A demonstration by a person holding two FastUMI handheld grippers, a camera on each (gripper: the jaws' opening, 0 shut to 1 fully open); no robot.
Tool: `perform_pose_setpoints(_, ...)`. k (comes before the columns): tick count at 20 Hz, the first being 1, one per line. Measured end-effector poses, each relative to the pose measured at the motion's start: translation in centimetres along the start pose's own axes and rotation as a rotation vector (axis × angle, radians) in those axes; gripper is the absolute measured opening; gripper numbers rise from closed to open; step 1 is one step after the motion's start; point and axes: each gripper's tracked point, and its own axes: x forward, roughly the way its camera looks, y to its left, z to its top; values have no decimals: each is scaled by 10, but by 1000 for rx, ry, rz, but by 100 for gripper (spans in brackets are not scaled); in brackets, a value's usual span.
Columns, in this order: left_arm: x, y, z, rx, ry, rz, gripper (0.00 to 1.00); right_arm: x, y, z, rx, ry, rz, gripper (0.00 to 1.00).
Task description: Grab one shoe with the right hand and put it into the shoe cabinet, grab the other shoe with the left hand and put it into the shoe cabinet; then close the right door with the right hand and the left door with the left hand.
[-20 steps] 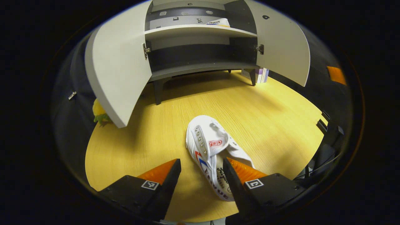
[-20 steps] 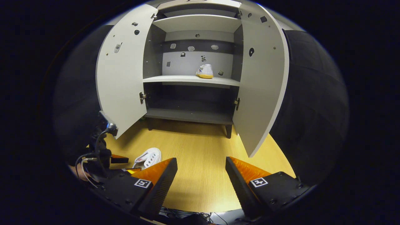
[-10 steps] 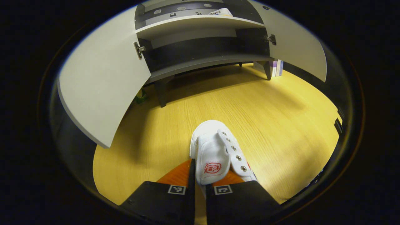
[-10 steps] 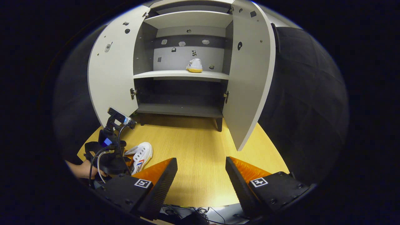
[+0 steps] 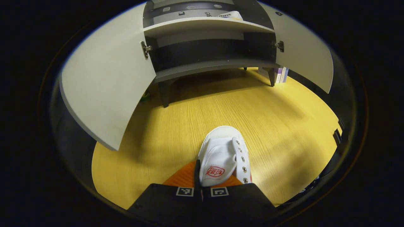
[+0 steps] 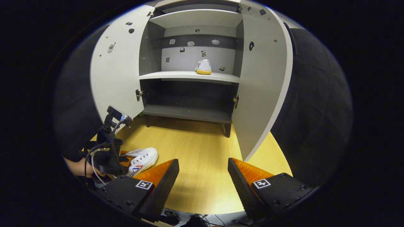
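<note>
A white canvas shoe [image 5: 225,149] lies with its toe toward the shoe cabinet [image 5: 208,66], and my left gripper [image 5: 199,167] is shut on its tongue and side. The right gripper view shows this shoe [image 6: 143,158] low over the wooden table, held by the left gripper [image 6: 109,157] and a hand [image 6: 75,167]; whether it touches the table is unclear. The other white shoe [image 6: 204,66] stands on the cabinet's middle shelf [image 6: 176,75]. My right gripper [image 6: 203,176] hangs open over the table, holding nothing. The left door [image 6: 115,69] and right door [image 6: 263,82] stand wide open.
The cabinet stands on short legs at the back of the yellow wooden table [image 5: 240,104]. Its lower shelf [image 6: 189,113] is bare. Books [image 5: 281,74] lean beside the cabinet's right leg. A small green thing [image 5: 145,96] lies behind the left door.
My left gripper went from open around the shoe to shut on it, and the shoe's toe turned toward the cabinet. The right gripper stayed open and shifted only slightly.
</note>
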Motion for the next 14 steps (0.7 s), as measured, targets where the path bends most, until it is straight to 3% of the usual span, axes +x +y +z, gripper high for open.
perform_pose_setpoints(4,-29,-1,45,-58,-52,20,5,6,3,7,-9,-20,45,98)
perform_pose_setpoints(14,-103,18,251,-129,-272,88,5,6,-7,31,-13,-140,120,98)
